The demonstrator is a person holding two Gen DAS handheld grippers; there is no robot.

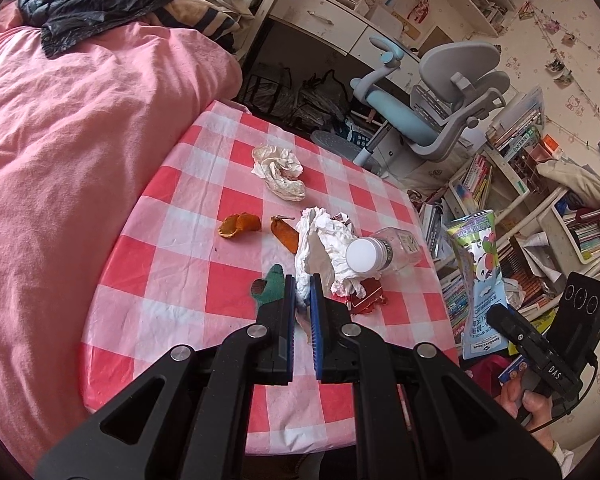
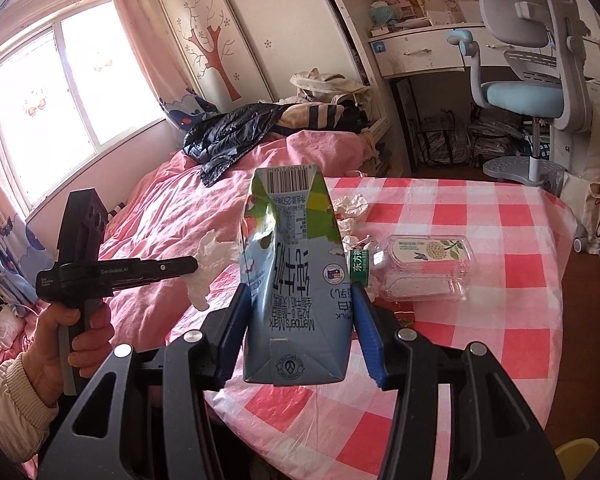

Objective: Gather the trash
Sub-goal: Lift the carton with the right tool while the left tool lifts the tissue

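My left gripper (image 1: pixel 302 292) is shut on a crumpled white tissue (image 1: pixel 316 248) and holds it above the checked table (image 1: pixel 172 264); from the right wrist view it (image 2: pixel 196 268) shows with the tissue (image 2: pixel 208 272) hanging from its tips. My right gripper (image 2: pixel 300 300) is shut on a blue-green milk carton (image 2: pixel 296 272), held upright off the table edge; the carton also shows in the left wrist view (image 1: pixel 480 280). A clear plastic bottle (image 2: pixel 420 268) lies on its side on the table. Orange peels (image 1: pixel 238 226), another crumpled tissue (image 1: pixel 280 172), a green scrap (image 1: pixel 270 286) and red wrappers (image 1: pixel 366 298) lie on the table.
A pink bed (image 1: pixel 60 160) borders the table on the left, with a black jacket (image 1: pixel 88 4) on it. A grey-blue desk chair (image 1: pixel 432 108) and a desk stand beyond. Cluttered bookshelves (image 1: pixel 540 200) fill the right side.
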